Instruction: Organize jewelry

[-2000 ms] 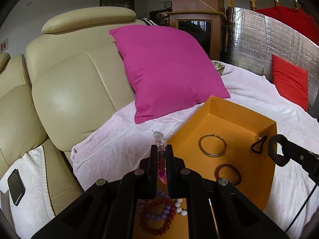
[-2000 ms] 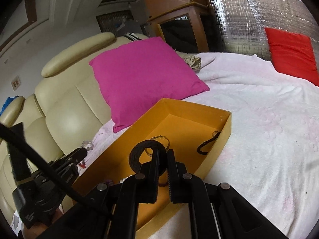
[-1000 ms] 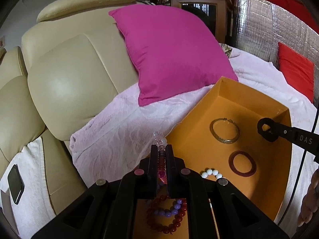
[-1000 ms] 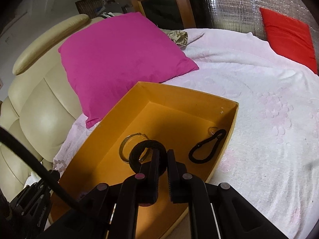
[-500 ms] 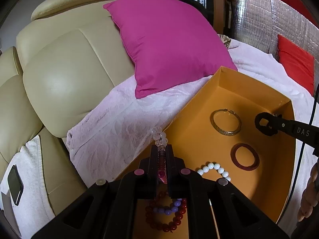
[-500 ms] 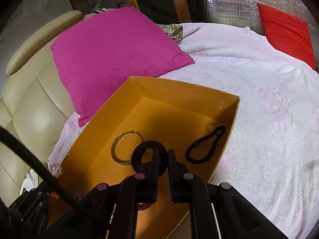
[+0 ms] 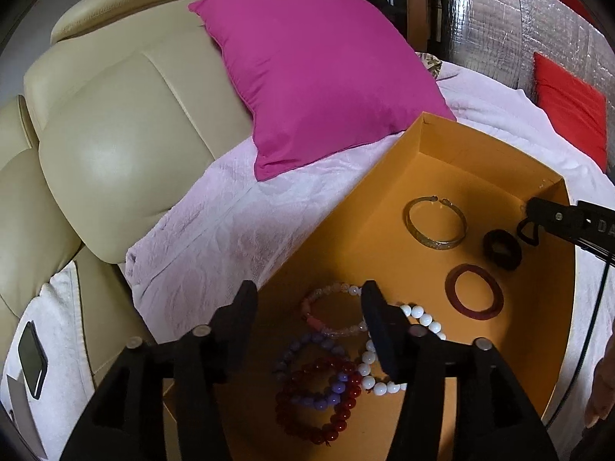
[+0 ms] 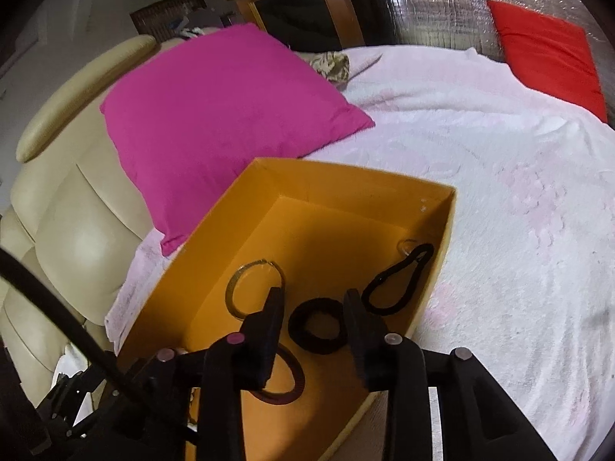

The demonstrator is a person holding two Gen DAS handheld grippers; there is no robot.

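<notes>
Pink-blanketed bed point(image 8: 499, 192) carries our orange box point(image 7: 384, 192), both claws hanging released over it.

Nearest, our left claw point(image 7: 307, 307) gapes above the pale pink bead bracelet point(image 7: 330, 307), beside red beads point(image 7: 319, 403), purple beads point(image 7: 307, 368) and white beads point(image 7: 384, 368). Our right claw point(image 8: 313, 307) spreads around the black scrunchie point(image 8: 317, 326) lying on the box floor. Farther in lie a maroon bangle point(image 7: 474, 292), gold bangle point(image 7: 434, 223) and thin black hair tie point(image 8: 399, 280); beyond, a magenta cushion point(image 7: 319, 88).
</notes>
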